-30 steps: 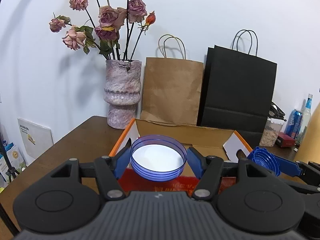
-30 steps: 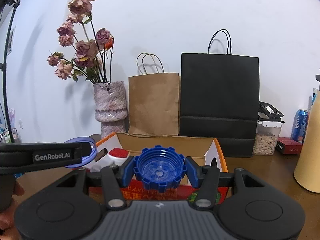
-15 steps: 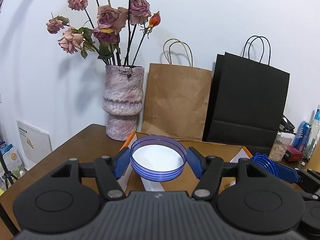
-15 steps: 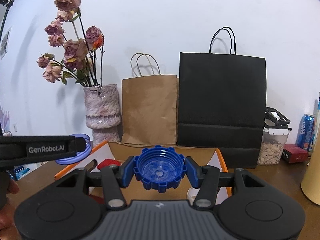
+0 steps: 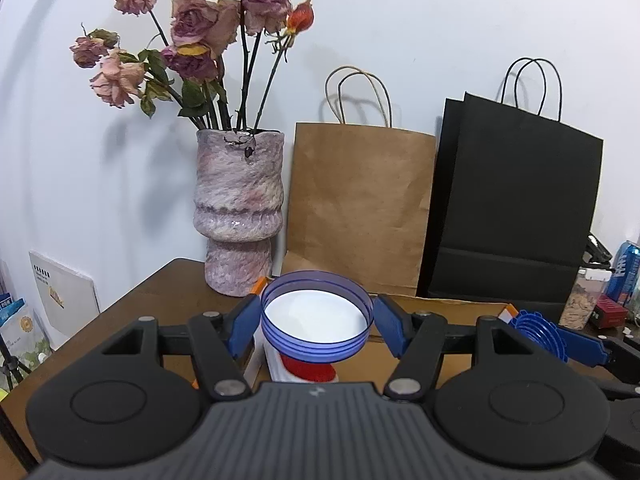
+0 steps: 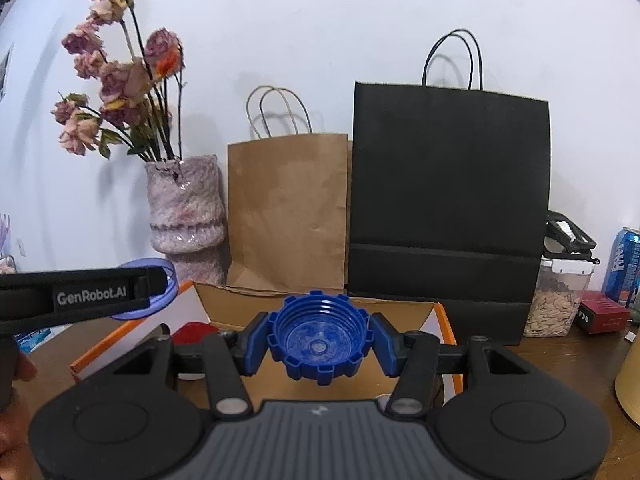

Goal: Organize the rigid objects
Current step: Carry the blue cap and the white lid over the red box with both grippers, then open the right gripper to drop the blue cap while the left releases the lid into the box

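My left gripper (image 5: 316, 322) is shut on a clear blue lid with a white inside (image 5: 315, 316), held over the open cardboard box (image 5: 440, 304). A white container with a red top (image 5: 306, 370) lies in the box just under it. My right gripper (image 6: 318, 338) is shut on a dark blue ridged cap (image 6: 318, 336), held above the same box (image 6: 400, 308). The cap also shows in the left wrist view (image 5: 540, 334) at the right. The left gripper and its lid (image 6: 160, 292) show at the left of the right wrist view.
A pink stone vase (image 5: 240, 216) with dried roses stands behind the box at the left. A brown paper bag (image 5: 360, 208) and a black paper bag (image 5: 516, 208) lean on the wall. A jar of seeds (image 6: 556, 300), a red box (image 6: 602, 316) and a blue can (image 6: 624, 268) stand at the right.
Both grippers have moved forward and closer over the box with their lids held. The vase and bags look larger now, and the red-topped container has come into view under the left gripper.
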A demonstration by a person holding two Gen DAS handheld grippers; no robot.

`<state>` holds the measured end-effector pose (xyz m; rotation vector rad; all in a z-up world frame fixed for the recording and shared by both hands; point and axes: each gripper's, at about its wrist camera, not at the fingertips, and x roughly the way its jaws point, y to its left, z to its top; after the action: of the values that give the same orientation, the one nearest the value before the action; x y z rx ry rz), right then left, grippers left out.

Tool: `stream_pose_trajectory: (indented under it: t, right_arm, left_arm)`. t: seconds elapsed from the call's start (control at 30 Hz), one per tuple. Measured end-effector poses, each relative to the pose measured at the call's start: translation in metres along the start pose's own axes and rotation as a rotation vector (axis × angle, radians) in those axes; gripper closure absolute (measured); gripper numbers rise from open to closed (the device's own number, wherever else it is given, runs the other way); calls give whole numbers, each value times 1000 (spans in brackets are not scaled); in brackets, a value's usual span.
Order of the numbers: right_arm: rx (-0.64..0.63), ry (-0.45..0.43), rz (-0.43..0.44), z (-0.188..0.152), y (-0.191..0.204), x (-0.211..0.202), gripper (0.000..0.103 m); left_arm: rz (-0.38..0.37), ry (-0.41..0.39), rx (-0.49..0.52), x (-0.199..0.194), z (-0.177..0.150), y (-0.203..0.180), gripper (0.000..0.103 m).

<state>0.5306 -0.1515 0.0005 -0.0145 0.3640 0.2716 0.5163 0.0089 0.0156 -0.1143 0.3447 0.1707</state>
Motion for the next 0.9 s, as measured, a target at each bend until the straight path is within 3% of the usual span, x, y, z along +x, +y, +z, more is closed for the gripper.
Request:
stream_pose_trajectory:
  t: [0.73,0.8,0.83,0.87,0.9]
  right_arm:
    - [-44,88,-16,2,-10,45,50]
    - [-44,96,-15,1,-11,45,50]
    - [-43,100,-14,0,-11,45,50]
    - [-42,102,-17,0,-11,45,41]
    - [-40,106,-22,-1,-12,45,20]
  left_arm:
    - [-8,47,61,54,2,-11,39]
    - [-9,53,61,54,2,-11,38]
    - [-8,55,61,53,2,-11,32]
    - [-6,55,62,53,2,-11,18]
    - [1,52,61,52,3,-12,11]
